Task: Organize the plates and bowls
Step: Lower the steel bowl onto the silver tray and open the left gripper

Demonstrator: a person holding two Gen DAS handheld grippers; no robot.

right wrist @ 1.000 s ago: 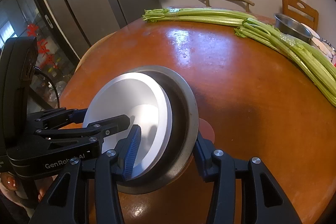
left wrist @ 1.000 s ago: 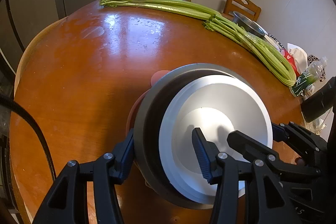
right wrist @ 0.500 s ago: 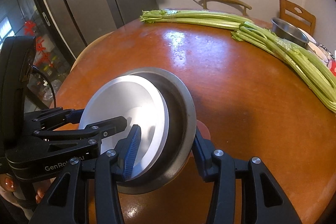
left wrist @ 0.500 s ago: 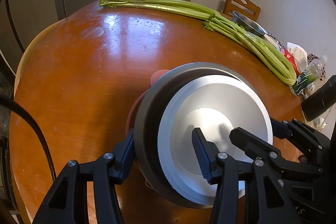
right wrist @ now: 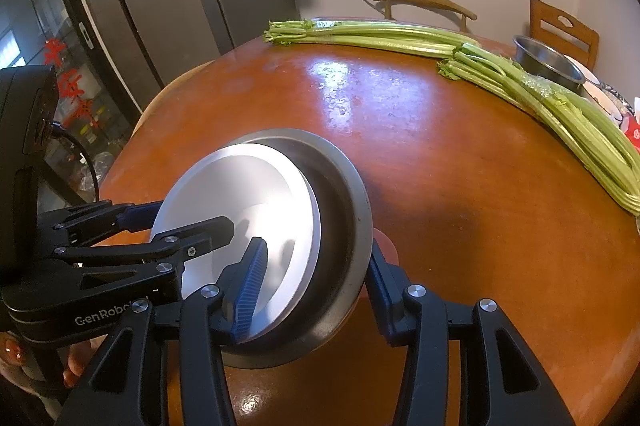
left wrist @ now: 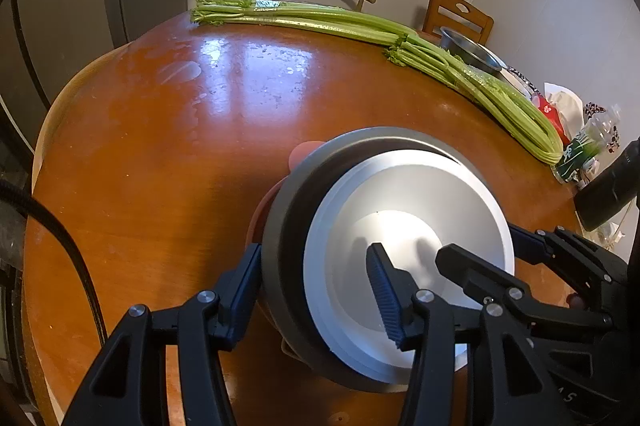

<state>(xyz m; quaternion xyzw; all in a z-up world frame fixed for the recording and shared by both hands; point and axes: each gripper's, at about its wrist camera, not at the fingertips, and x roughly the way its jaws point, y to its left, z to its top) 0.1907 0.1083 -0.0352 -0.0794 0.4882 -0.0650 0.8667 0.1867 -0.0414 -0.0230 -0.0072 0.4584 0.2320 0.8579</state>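
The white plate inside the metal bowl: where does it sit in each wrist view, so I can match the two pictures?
Left wrist: white plate sits low and right of center, tilted inside the metal bowl.
Right wrist: white plate sits low and left of center, inside the metal bowl.
Shared landmark: the celery along the table's far edge.

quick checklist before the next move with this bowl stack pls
1. Left gripper straddles the rim of the metal bowl, one finger inside, one outside: ok.
2. Right gripper straddles the opposite rim: ok.
3. White plate seated flat in the bowl: not ok, it sits tilted.
4. Pink dish underneath, lifted or resting: cannot tell.
5. Celery apart from the stack: ok.
6. Table ahead bare: ok.
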